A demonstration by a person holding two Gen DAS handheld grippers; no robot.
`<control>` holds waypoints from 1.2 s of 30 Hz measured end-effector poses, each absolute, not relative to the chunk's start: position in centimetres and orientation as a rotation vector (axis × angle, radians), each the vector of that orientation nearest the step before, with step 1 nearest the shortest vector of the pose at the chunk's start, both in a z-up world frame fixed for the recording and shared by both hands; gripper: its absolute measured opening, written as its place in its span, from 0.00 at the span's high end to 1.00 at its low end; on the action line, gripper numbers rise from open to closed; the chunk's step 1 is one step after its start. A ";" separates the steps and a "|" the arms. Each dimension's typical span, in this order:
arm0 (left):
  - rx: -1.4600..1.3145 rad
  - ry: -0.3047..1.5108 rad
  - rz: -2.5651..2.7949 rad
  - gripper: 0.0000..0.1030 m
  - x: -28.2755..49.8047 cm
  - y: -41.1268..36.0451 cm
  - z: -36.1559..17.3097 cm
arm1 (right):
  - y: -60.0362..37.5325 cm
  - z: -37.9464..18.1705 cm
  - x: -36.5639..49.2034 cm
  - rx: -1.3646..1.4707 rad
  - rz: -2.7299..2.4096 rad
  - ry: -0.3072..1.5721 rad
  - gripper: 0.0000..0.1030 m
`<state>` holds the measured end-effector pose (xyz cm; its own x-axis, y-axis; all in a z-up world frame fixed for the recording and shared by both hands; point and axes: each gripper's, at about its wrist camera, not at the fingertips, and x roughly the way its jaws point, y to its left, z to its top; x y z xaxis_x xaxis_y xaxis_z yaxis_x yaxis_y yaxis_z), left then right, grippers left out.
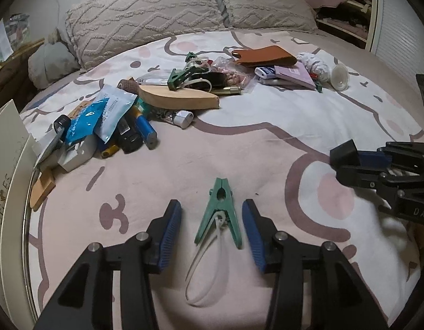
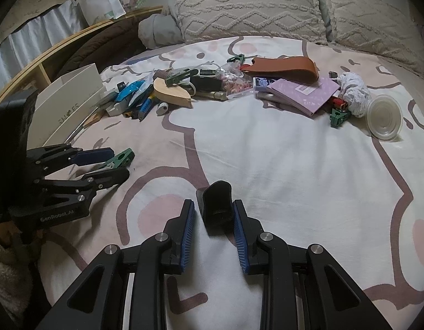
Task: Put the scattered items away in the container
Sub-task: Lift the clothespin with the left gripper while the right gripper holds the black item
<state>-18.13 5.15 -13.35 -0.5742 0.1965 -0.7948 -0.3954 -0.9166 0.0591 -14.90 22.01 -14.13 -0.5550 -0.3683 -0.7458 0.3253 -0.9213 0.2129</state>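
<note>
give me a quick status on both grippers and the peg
Left gripper open, straddling green peg. Right gripper around black clip. Nothing blocking.

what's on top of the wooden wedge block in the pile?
On the wooden block: a dark green clip with a white zip tie. Behind, a black item. What lies beneath the block is hidden.

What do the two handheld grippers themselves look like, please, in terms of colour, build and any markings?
Both are matte black linkage frames with silver pivot pins and triangular cut-outs. Each finger carries a ribbed blue pad. The left gripper bears "GenRobot.AI" in pale lettering; the right gripper shows "DAS", cut off by the frame edge. No cables or sleeves show.
</note>
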 end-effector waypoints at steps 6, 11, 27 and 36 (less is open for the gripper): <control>-1.236 0.356 2.492 0.58 -18.1 5.8 -13.8 | 22.0 -14.2 -14.9 1.205 -2.469 -0.062 0.72; -1.252 0.326 2.454 0.71 -17.7 5.9 -13.8 | 21.9 -14.2 -14.9 1.206 -2.469 -0.064 0.72; -1.149 0.206 2.468 0.72 -16.6 6.4 -12.3 | 22.3 -14.0 -14.9 1.180 -2.481 -0.102 0.73; -1.132 0.182 2.481 0.72 -16.5 6.1 -11.6 | 21.6 -13.6 -14.6 1.151 -2.493 -0.041 0.77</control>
<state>-16.53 6.12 -11.61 -0.5887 0.3074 -0.7477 -0.4134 -0.9093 -0.0483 -14.59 21.58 -13.60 -0.5850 -0.3614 -0.7261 0.3373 -0.9226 0.1874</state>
